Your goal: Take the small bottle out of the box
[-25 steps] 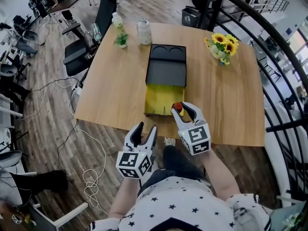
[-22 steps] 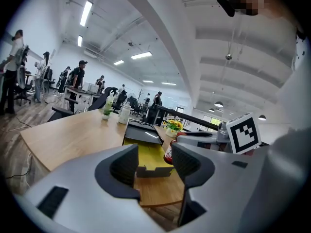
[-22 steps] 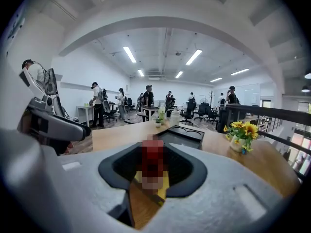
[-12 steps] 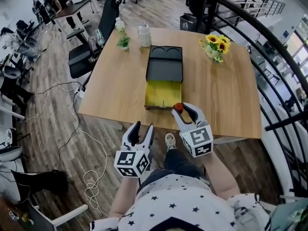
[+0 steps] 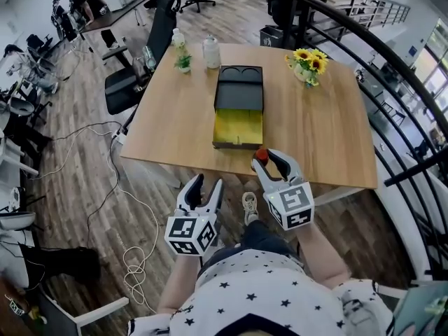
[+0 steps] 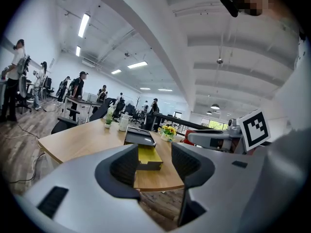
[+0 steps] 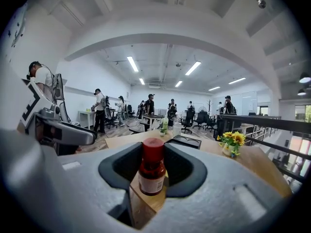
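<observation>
A small bottle [image 7: 152, 168] with a red cap [image 5: 261, 155] and a pale label stands upright between the pads of my right gripper [image 5: 269, 157], which is shut on it. It hangs near the table's front edge, just in front of the open box [image 5: 239, 126]. The box has a yellow inner tray and a black lid part [image 5: 240, 89] behind it. The box [image 6: 146, 155] also shows in the left gripper view. My left gripper [image 5: 208, 183] is lower left, off the table over the floor, open with nothing between its jaws [image 6: 154, 161].
On the wooden table [image 5: 329, 138] stand a sunflower vase [image 5: 308, 64], a small potted plant [image 5: 184, 61], a jar [image 5: 211, 50] and a bottle [image 5: 178, 38] at the far side. A black office chair [image 5: 131, 84] is at the left, cables [image 5: 129, 201] lie on the floor, and a railing [image 5: 392, 96] runs along the right.
The table and box have drawn away in the head view. The right gripper with the bottle has come back from over the box's front end towards the table's front edge. Left gripper keeps its pose.
</observation>
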The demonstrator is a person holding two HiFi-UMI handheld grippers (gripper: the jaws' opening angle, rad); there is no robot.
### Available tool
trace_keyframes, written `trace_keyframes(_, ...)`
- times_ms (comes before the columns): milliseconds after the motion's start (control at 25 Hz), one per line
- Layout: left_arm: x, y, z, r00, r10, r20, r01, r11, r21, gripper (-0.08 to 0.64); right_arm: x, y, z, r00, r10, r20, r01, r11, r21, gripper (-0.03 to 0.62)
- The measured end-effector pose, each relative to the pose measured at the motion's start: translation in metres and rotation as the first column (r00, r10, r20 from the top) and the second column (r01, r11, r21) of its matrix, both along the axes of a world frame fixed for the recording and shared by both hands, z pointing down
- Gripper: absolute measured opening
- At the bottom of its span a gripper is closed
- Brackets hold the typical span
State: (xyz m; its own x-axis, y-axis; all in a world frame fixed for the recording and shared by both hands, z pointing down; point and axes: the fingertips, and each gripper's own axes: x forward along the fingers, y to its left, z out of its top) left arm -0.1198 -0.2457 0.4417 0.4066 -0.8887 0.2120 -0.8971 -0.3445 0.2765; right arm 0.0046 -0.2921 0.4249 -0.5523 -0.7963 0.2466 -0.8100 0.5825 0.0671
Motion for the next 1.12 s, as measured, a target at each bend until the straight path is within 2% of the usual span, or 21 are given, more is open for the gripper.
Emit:
trace_keyframes(560, 0.005, 0.049, -0.013, 1.0, 0.027, -0.012, -0.026, 0.999, 0.04, 0.198, -0.003, 0.065, -0.018, 1.0, -0.007, 0.001, 0.007, 0.999, 0.042, 0.141)
trace_keyframes(1120, 0.008, 0.068, -0.016, 0.999, 0.029, -0.027, -0.028, 0.998, 0.05, 0.198, -0.001, 0.087, -0.022, 1.0, 0.003, 0.017, -0.004, 0.998, 0.056, 0.141)
